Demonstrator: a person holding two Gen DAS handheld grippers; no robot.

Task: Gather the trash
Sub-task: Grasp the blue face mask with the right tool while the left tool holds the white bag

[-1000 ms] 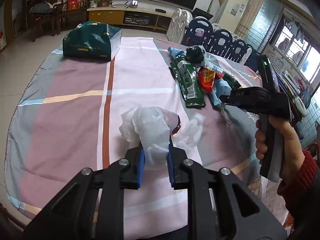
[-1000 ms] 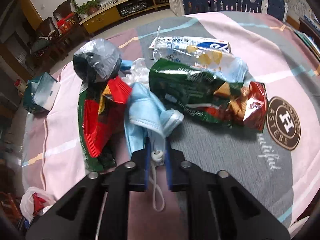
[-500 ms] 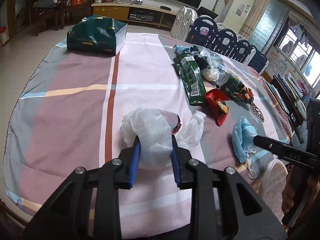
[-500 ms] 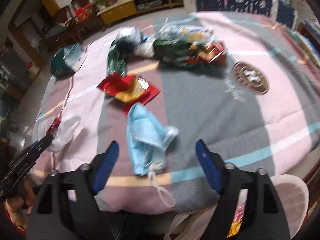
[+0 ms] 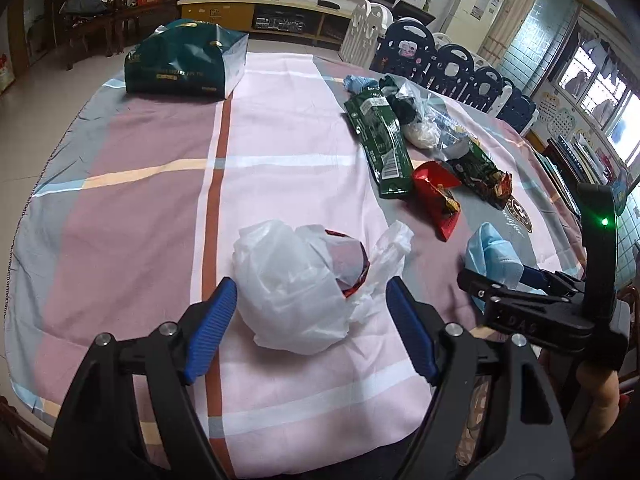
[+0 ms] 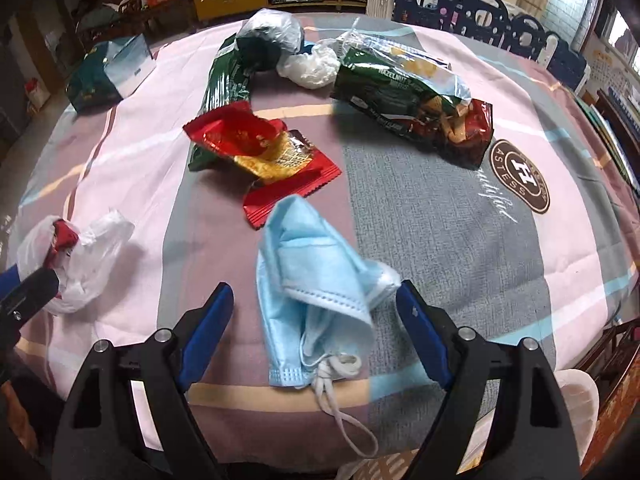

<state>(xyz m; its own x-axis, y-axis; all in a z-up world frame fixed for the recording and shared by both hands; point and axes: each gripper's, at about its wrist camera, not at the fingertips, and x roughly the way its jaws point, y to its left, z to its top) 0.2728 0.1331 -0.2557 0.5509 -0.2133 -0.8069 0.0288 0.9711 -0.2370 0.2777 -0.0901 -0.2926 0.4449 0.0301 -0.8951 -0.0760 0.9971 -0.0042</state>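
I am opening the left tongs [image 5: 310, 318] around the white plastic bag [image 5: 292, 292]; it is sitting between the pads untouched, mouth up, probably to take the trash. The right tongs [image 6: 316, 320] are narrowing slightly yet standing wide astride the blue face mask [image 6: 316, 280], lying loose on the table [image 6: 440, 220]. Beyond, the red wrapper [image 6: 260, 148] and green snack packets [image 6: 400, 96] are awaiting collection.

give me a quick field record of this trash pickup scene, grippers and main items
left gripper: jaws opening, white plastic bag between them, unpressed
right gripper: jaws closing, blue face mask between them, not clamped
red wrapper: beyond mask
green snack bags: far pile
surface: striped tablecloth
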